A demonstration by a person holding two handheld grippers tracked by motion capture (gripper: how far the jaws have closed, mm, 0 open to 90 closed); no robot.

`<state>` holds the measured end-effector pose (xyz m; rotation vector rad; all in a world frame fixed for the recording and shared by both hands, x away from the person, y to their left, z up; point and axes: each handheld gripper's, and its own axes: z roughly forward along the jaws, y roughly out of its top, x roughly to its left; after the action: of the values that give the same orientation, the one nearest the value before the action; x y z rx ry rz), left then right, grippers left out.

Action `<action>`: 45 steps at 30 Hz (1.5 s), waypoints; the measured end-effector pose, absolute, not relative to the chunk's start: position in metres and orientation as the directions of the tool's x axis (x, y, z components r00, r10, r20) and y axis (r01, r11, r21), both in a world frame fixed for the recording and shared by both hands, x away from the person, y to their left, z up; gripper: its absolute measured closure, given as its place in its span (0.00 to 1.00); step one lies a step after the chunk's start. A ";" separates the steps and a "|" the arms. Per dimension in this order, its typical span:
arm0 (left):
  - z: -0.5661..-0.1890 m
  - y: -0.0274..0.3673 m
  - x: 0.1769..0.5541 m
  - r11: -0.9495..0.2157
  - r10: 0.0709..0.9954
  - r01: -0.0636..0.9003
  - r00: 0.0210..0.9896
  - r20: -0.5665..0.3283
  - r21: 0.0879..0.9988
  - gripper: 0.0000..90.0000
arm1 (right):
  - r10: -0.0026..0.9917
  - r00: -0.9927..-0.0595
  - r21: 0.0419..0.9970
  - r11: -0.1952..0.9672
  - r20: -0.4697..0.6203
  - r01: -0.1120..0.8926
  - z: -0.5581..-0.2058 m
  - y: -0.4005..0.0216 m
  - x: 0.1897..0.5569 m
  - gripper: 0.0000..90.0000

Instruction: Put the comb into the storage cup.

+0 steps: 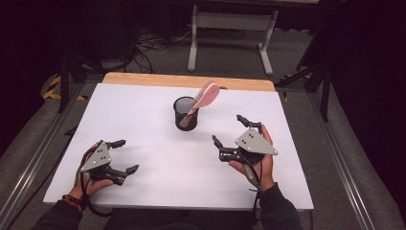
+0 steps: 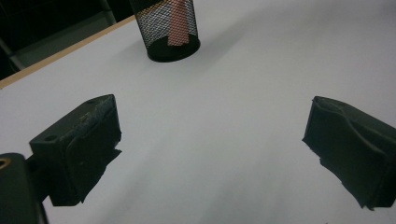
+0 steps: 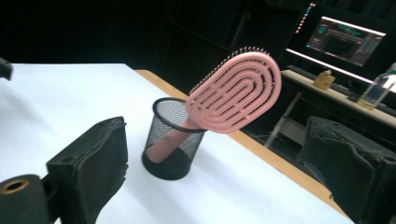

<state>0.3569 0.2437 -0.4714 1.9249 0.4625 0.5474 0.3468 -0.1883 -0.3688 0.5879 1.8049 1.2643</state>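
The white table (image 1: 158, 158) was the largest thing in the scene, with a strip of wooden edge (image 1: 143, 79) showing along its far side and grey floor (image 1: 230, 52) beyond.

On it, at the near right, the right gripper (image 1: 229, 129) sat in the person's right hand (image 1: 256, 165), jaws spread wide with nothing between them; they touched no object. In the right gripper view those two black jaws framed the cup and brush ahead, the way to them unblocked. At the near left, the left gripper (image 1: 125, 155) was held in the left hand (image 1: 91, 179), jaws likewise spread wide and holding nothing, with bare white surface between them in the left gripper view. The two grippers were well apart from each other, and both stood clear of the cup.

The black mesh cup (image 1: 185, 114) stood upright near the middle of the table, toward the far side. In it sat a pink hairbrush (image 1: 205, 96), handle down inside the mesh, head leaning out over the rim up and to the right, its slotted oval back facing the right gripper view (image 3: 236, 91).

A lit monitor (image 3: 348, 39) stood on a desk in the dark background.
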 end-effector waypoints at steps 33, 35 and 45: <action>-0.472 0.241 0.356 -0.414 0.530 0.071 0.829 0.178 0.907 0.05 | 0.752 -0.499 0.878 0.478 -0.431 -0.038 -0.419 -0.228 0.336 0.09; -0.472 0.243 0.356 -0.410 0.531 0.069 0.829 0.177 0.909 0.05 | 0.755 -0.499 0.877 0.480 -0.425 -0.021 -0.424 -0.233 0.336 0.09; -0.472 0.241 0.357 -0.414 0.528 0.070 0.831 0.176 0.908 0.05 | 0.782 -0.477 0.883 0.469 -0.401 0.027 -0.436 -0.252 0.331 0.07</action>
<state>0.3575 0.2409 -0.4723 1.9517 0.4444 0.5411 0.3307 -0.2518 -0.4364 0.6815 1.8443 1.0890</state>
